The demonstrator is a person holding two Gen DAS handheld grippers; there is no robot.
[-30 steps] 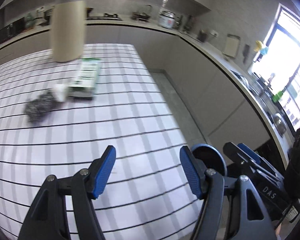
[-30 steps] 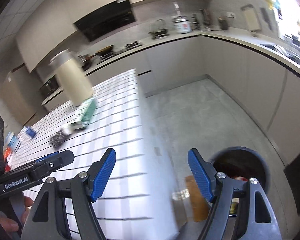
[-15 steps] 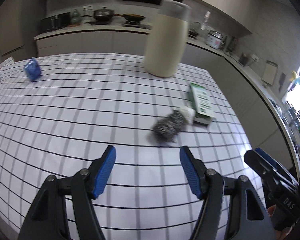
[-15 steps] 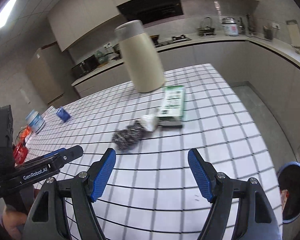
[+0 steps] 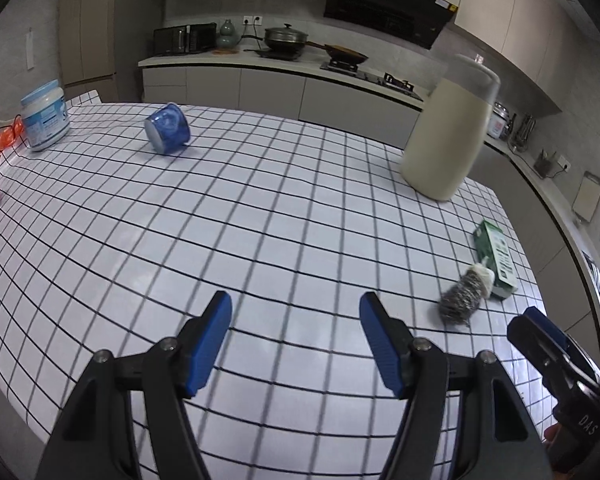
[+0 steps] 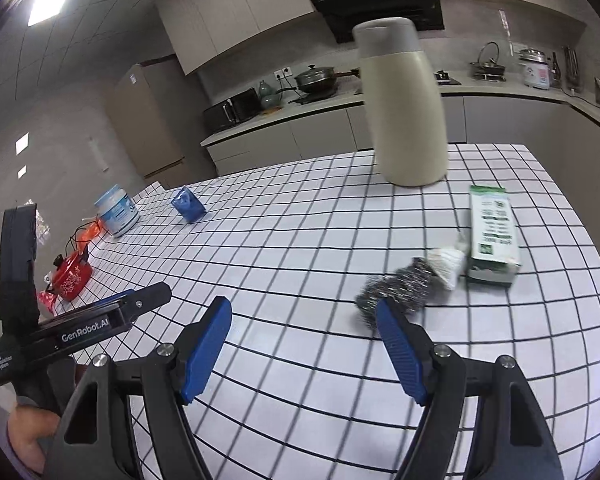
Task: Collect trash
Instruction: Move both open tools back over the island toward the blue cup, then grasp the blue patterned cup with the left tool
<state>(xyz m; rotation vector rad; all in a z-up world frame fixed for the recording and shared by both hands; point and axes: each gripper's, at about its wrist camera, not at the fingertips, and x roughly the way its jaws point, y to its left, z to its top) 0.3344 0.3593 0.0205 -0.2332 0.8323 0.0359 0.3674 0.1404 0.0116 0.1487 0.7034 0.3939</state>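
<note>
Evidently nothing is held yet: both the left hand-held gripper (image 5: 296,312) and the right hand-held gripper (image 6: 304,320) are open and empty, while the steel scourer (image 6: 396,284), paper wad (image 6: 446,266) and green box (image 6: 492,236) remain uncollected on the desk (image 6: 300,240).

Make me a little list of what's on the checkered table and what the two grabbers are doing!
table: checkered cloth
tall thing: cream jug, upright
near right edge: green box lying flat, steel scrubber, white scrap between them
far side: blue cup on its side, white tub
left gripper: open, empty
right gripper: open, empty, close to scrubber
</note>
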